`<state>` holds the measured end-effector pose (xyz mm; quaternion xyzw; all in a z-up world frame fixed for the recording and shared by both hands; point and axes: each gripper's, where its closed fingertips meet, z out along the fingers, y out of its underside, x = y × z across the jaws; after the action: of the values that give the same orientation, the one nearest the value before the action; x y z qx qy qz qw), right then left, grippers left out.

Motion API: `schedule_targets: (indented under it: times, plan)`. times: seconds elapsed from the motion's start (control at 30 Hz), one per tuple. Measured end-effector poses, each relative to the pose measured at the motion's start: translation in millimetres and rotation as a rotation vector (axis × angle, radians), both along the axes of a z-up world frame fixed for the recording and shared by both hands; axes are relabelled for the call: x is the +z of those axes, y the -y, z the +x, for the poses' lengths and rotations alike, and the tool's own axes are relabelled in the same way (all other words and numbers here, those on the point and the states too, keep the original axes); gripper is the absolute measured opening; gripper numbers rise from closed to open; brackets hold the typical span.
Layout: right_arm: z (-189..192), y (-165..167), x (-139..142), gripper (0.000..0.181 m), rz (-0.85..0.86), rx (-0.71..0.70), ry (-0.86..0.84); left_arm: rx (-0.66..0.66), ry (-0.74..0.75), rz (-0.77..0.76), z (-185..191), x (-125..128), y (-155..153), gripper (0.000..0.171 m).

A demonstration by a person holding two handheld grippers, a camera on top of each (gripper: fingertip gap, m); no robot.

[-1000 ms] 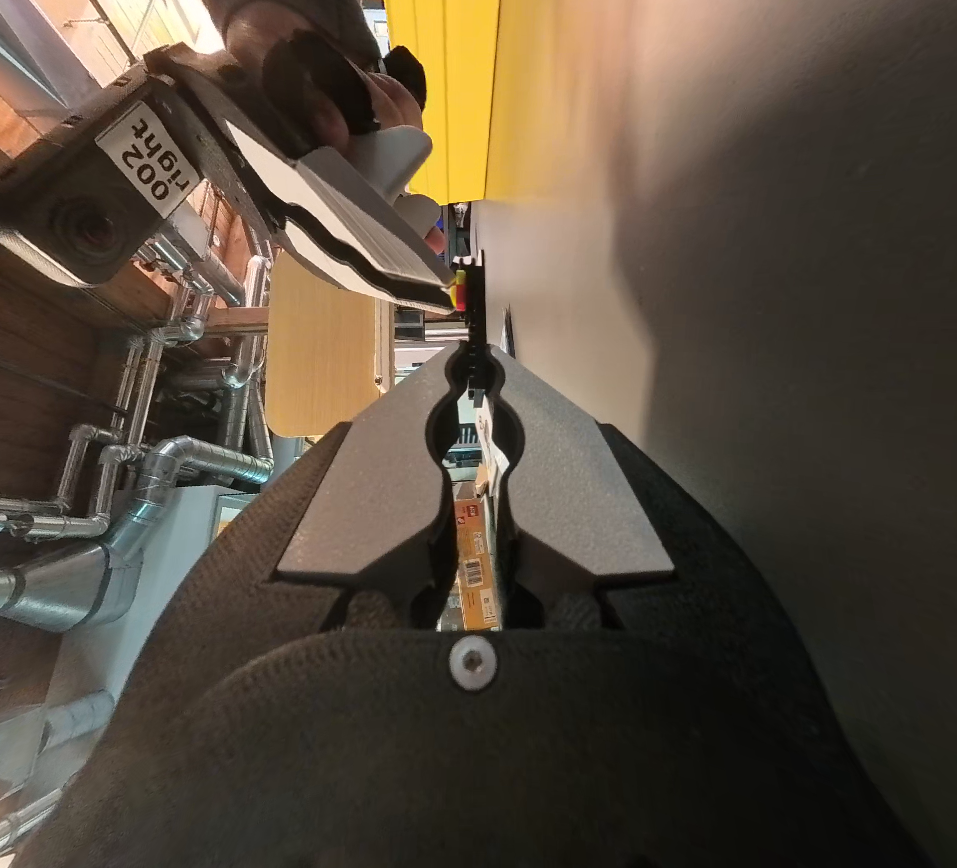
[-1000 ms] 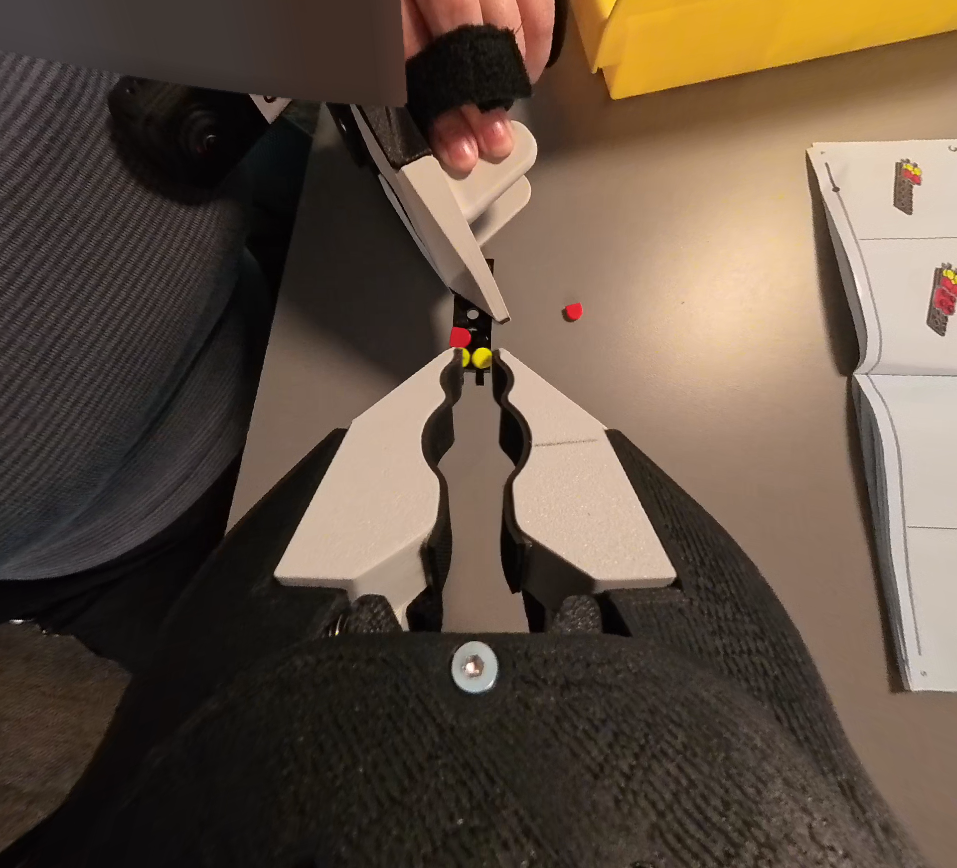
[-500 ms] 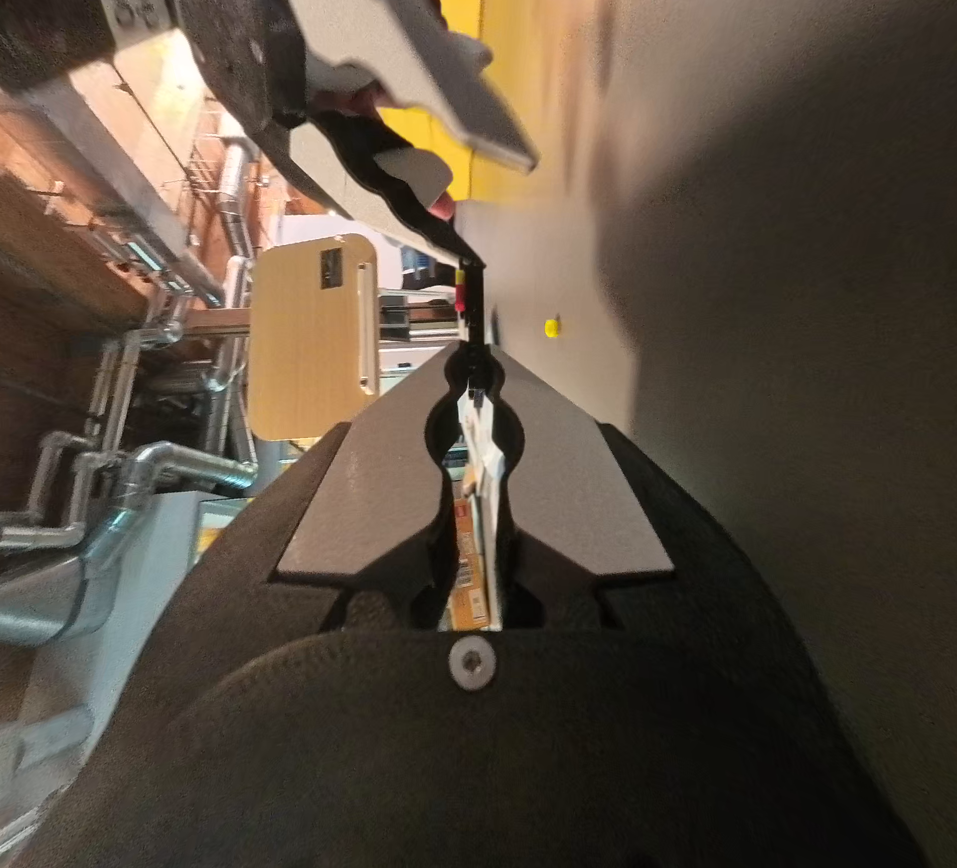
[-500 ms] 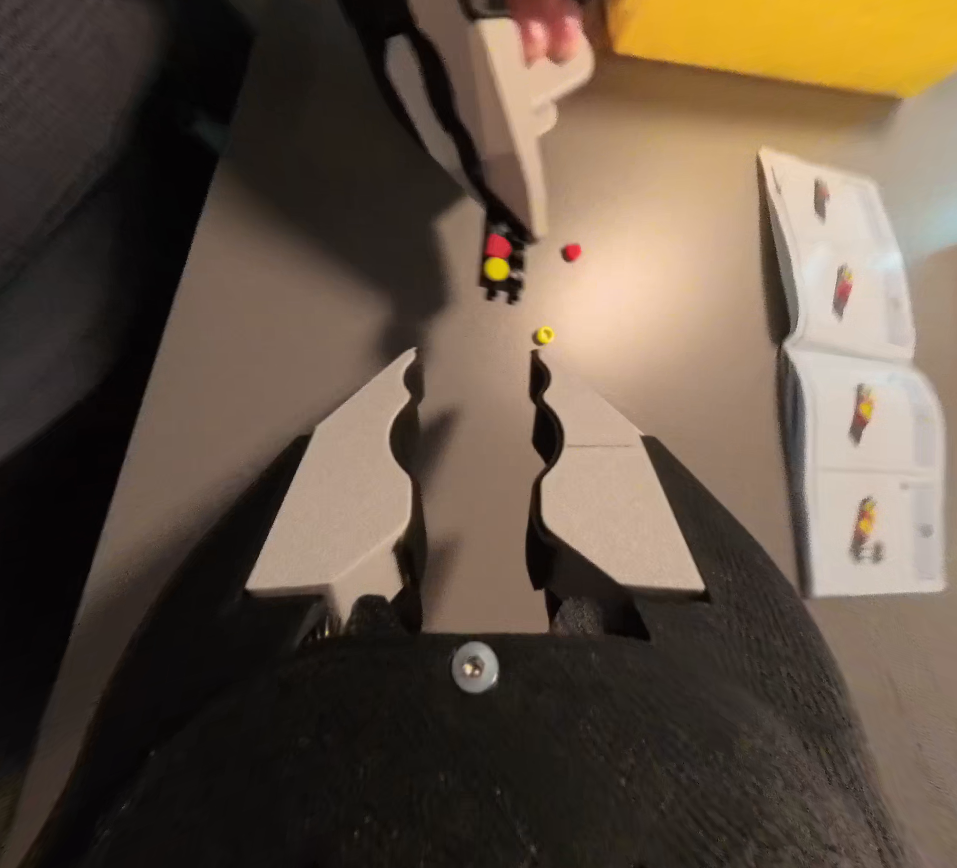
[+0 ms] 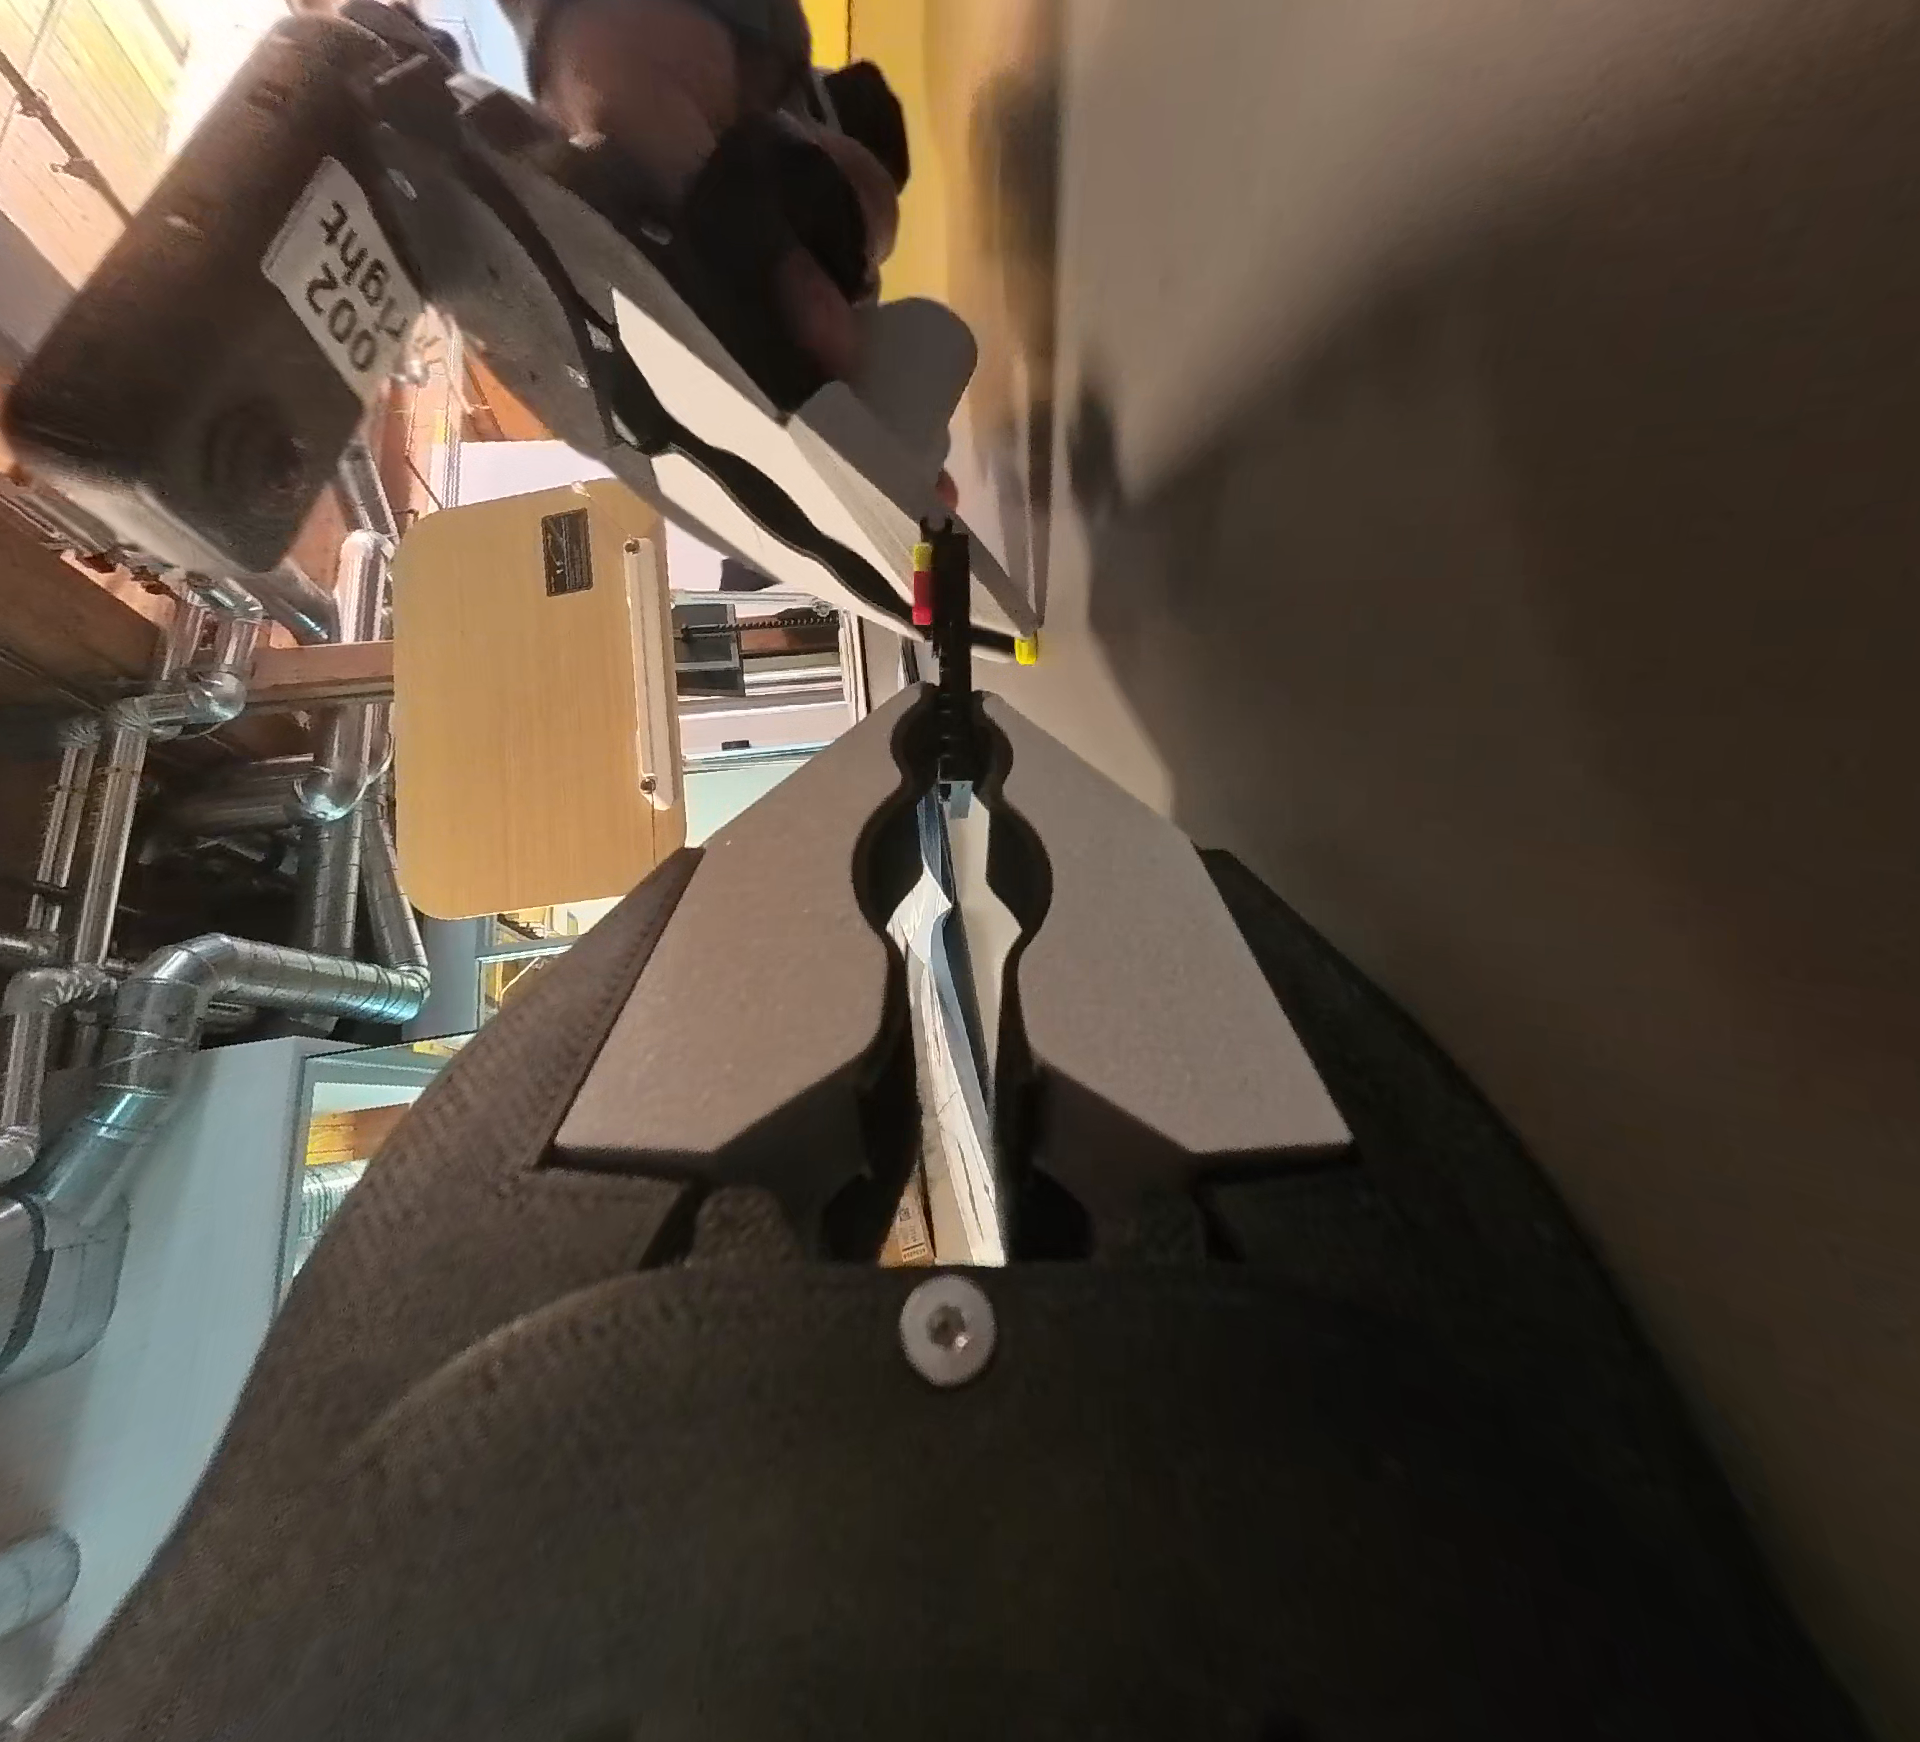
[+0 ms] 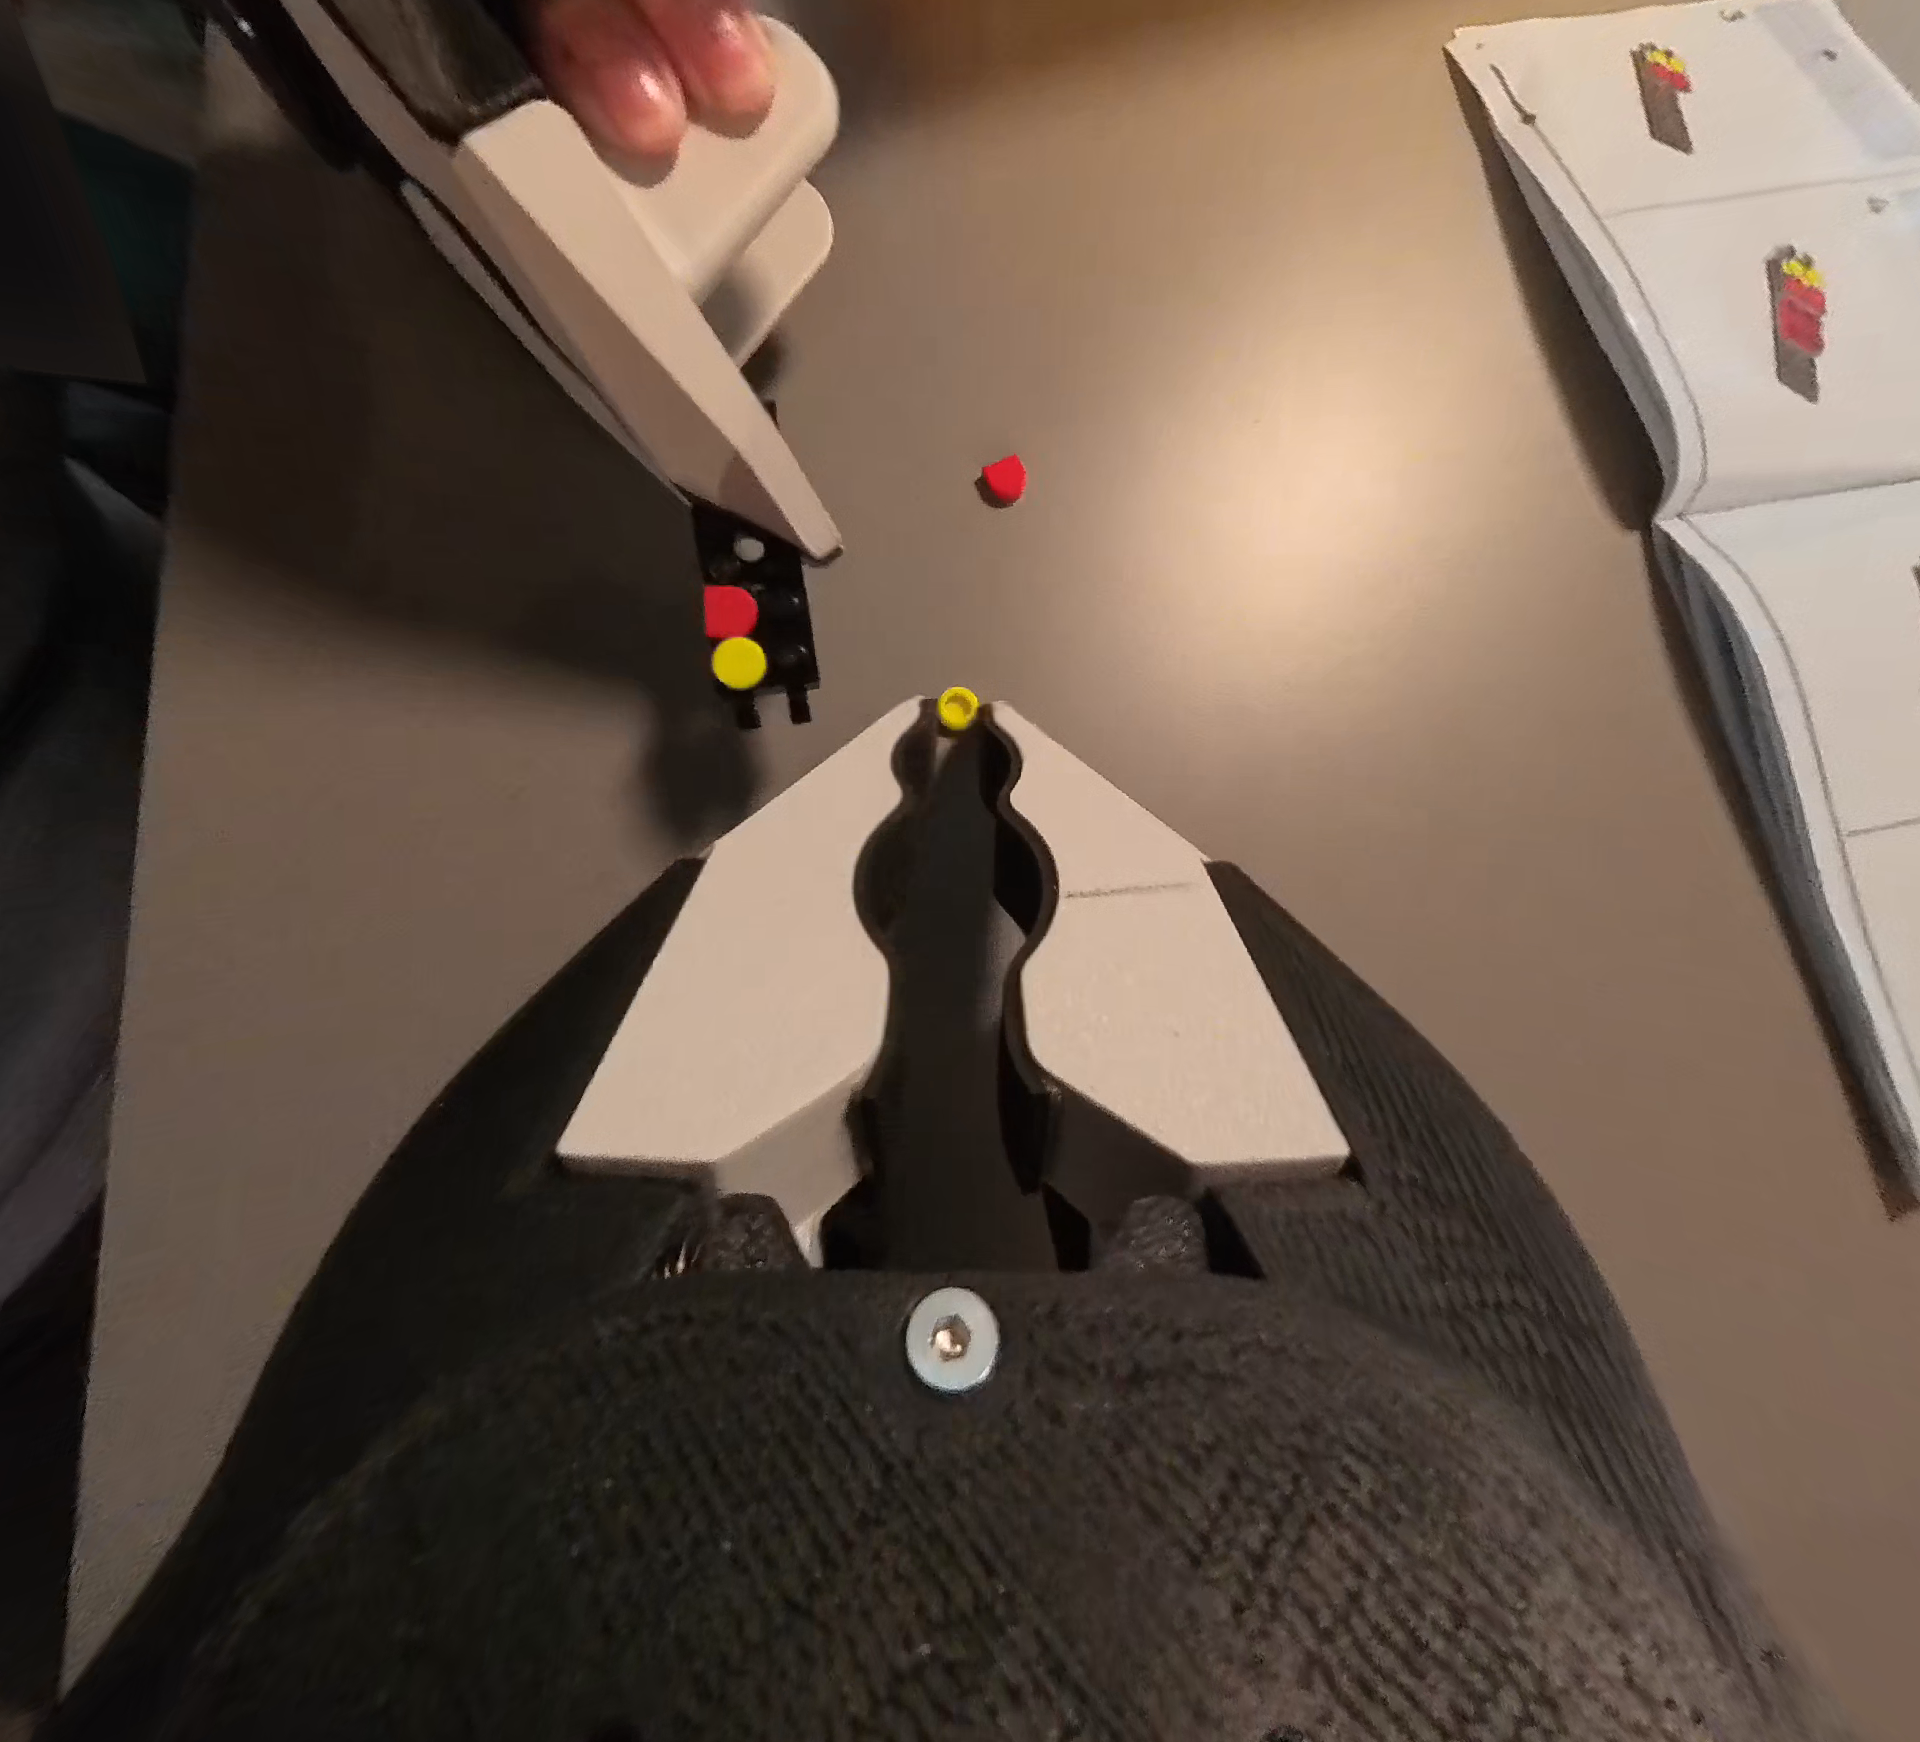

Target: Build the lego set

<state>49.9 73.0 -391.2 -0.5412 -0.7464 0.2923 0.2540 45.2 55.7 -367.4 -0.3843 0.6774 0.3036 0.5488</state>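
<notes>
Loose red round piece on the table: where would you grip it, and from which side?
Across its round sides, coming from above with the fingers straddling it. The red piece lies alone on the bare table, low and small, nothing touching it; the right gripper is already pinching the yellow stud.

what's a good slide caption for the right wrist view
Right gripper pinches a yellow stud; left gripper holds the black plate.
</notes>
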Motion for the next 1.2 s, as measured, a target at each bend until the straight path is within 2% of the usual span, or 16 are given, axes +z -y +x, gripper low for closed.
schedule_targets:
  times: [0.1, 0.27, 0.33, 0.47, 0.6, 0.7, 0.83, 0.9, 1.03, 1.2]
  plan:
    - [0, 0, 0, 0.004, 0.107, 0.04, 0.003, 0.0, -0.001, 0.0, -1, 2, 2, 0.005]
    - [5, -16, 5, 0.0, 0.555, 0.217, -0.001, -0.007, -0.002, -0.004, -1, 1, 2, 0.004]
    - [9, -19, 2, 0.0, 0.635, 0.26, 0.04, -0.008, -0.003, -0.006, 0, 0, 1, 0.004]
    - [9, -5, 8, 0.005, 0.321, 0.179, 0.029, -0.006, -0.004, -0.016, 1, -1, 3, 0.004]
    - [11, -16, 14, 0.02, 0.122, 0.019, -0.005, 0.057, 0.026, -0.011, -5, 4, -5, 0.004]
    - [19, -26, 18, 0.024, 0.099, -0.077, -0.045, 0.241, 0.056, -0.119, -20, -5, -22, 0.004]
    - [27, -25, 27, 0.031, 0.138, -0.125, -0.113, 0.382, 0.138, -0.148, -28, 9, -41, 0.004]
    - [24, -19, 31, 0.03, 0.147, -0.126, -0.163, 0.401, 0.154, -0.09, -35, 16, -46, 0.004]
    - [-3, 3, 24, 0.024, -0.039, -0.107, -0.176, 0.462, 0.099, 0.042, -54, 20, -43, 0.004]
    - [-36, 10, 6, 0.02, -0.017, 0.022, -0.124, 0.488, 0.112, 0.156, -69, 31, -23, 0.004]
